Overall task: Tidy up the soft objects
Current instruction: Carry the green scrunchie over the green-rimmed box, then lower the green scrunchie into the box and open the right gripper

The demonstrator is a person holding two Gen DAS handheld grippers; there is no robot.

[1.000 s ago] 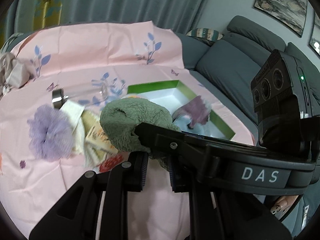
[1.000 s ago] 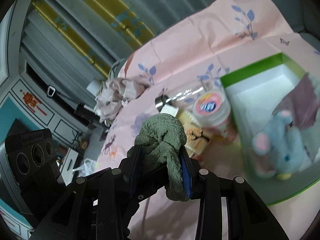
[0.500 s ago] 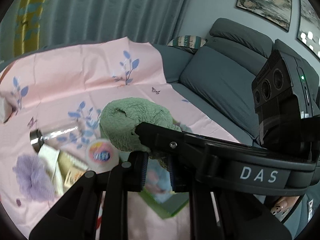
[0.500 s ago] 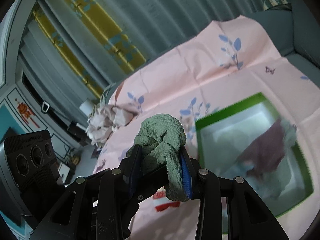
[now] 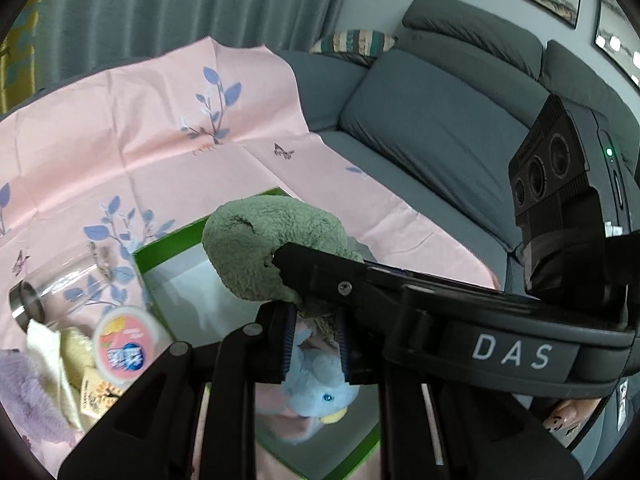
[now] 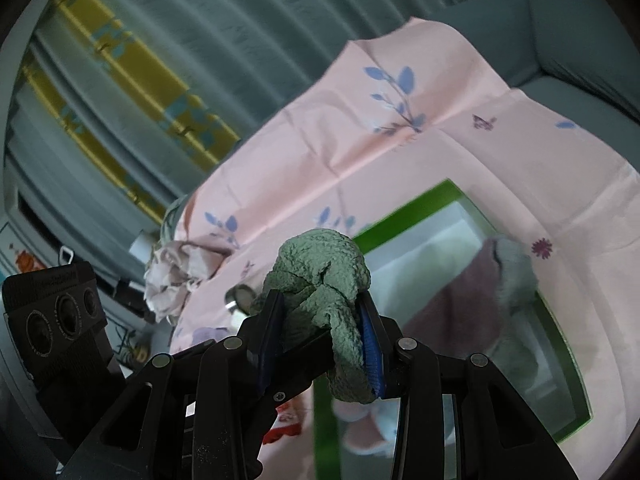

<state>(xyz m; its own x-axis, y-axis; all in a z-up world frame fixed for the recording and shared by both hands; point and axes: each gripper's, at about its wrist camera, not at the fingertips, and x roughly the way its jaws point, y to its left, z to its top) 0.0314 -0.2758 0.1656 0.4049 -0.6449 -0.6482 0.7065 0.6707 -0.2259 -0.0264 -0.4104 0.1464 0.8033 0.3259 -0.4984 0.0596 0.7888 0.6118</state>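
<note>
Both grippers clamp one fuzzy sage-green cloth: left gripper pinches a thin fold with pads nearly together, right gripper clenches a thicker bunched wad between blue-ribbed pads. Right gripper's arm crosses the left view, "DAS" in white letters on its black band. Cloth hangs in the air above the green-rimmed white-lined shallow box, not touching it. Inside the box, under the left fingers, lies a light-blue plush animal with a blue eye; a mauve folded fabric piece lies further in, toward the box's far right wall, with bare white floor at the far left corner. Left of the box, near edge, crowded: lilac frilly puff, cream folded cloths, round pink-lidded tub with a blue logo, unreadable, clear glass bottle with metal cap on its side. Pink leaf-print sheet past the box is open, running to its far edge against the grey sofa. Crumpled beige fabric sits at the sheet's left edge. Grey curtains behind.
</note>
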